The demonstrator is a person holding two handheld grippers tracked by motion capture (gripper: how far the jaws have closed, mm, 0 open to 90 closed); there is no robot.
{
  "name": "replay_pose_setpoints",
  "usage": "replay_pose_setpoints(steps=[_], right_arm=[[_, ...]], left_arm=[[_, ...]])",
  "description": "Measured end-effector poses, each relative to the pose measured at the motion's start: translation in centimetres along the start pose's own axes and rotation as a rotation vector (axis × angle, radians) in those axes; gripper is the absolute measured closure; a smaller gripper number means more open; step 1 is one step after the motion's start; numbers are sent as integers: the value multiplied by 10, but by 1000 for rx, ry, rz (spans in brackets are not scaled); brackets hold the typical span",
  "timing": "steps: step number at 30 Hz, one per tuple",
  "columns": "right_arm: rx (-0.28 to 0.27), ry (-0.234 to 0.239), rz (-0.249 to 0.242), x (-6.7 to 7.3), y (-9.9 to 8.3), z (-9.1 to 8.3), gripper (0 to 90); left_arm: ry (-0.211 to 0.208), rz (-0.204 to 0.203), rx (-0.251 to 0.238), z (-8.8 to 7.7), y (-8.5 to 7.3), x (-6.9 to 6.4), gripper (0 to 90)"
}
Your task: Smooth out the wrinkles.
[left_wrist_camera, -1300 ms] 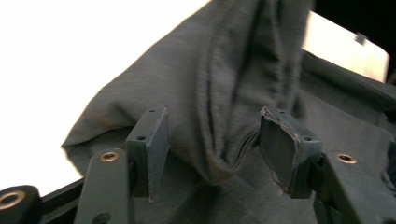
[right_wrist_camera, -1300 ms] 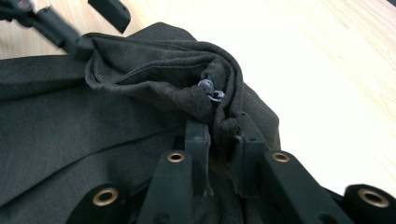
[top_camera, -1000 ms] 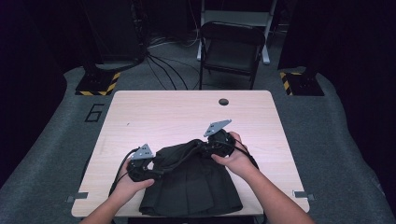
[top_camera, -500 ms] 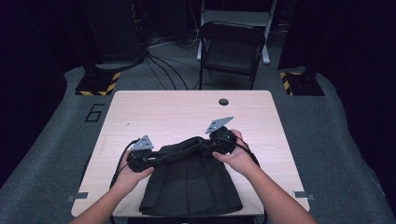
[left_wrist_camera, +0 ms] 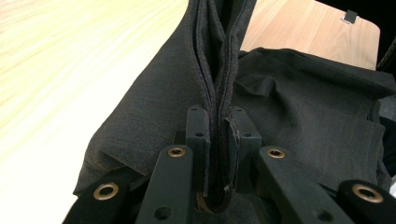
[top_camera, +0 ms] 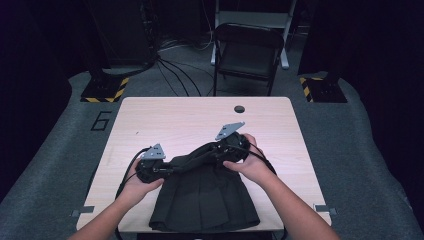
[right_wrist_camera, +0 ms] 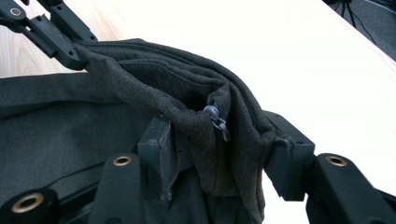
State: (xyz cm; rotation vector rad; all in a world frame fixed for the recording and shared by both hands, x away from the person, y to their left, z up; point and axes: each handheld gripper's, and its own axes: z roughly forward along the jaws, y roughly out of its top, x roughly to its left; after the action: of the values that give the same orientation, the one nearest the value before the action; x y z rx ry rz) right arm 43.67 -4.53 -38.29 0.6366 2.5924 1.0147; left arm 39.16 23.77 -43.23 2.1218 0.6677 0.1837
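A dark grey garment (top_camera: pixel 205 200) lies on the near part of the wooden table (top_camera: pixel 200 115), its waistband lifted and stretched between both grippers. My left gripper (top_camera: pixel 167 170) (left_wrist_camera: pixel 217 116) is shut on the folded waistband edge after its jaws have just been closing; the band stands pinched between the pads. My right gripper (top_camera: pixel 217 152) (right_wrist_camera: pixel 219 140) holds the other end, and its jaws have just been opening. They stand wide, with bunched cloth and a small zipper pull (right_wrist_camera: pixel 215 119) loose between them. In the right gripper view the left gripper (right_wrist_camera: pixel 70 51) grips the band at top left.
A small black round spot (top_camera: pixel 239 108) marks the table's far side. Behind the table stands a folding chair (top_camera: pixel 247 50), with cables on the floor (top_camera: pixel 175 65). The garment's hem reaches the near table edge (top_camera: pixel 205 227). Bare wood lies to the left and far side.
The waistband went from a slack open loop to a straight band between the grippers. The left gripper took hold of it and rose slightly. The right jaws spread apart.
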Motion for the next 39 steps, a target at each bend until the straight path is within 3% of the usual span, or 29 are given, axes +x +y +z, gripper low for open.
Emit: replay_pose_setpoints(steps=[7, 8, 12, 19, 28, 33, 39], right_arm=[[-2, 53, -39, 3, 11, 5, 489], [-3, 52, -63, 4, 13, 6, 502], [21, 77, -80, 9, 13, 6, 650], [40, 124, -85, 10, 11, 3, 696], [42, 122, -56, -1, 7, -5, 695], [56, 110, -41, -9, 8, -6, 703], [38, 48, -49, -22, 17, -12, 723]], left_arm=[[-12, -15, 11, -1, -5, 3, 807], [-9, -21, 12, -1, -6, 3, 807], [-1, -38, -3, -3, -10, 7, 806], [-13, -36, 15, -7, -6, 13, 806], [-30, 7, 45, -13, 23, 22, 805], [-35, 3, 63, -8, 40, 32, 806], [13, 37, 80, -7, 71, 41, 807]])
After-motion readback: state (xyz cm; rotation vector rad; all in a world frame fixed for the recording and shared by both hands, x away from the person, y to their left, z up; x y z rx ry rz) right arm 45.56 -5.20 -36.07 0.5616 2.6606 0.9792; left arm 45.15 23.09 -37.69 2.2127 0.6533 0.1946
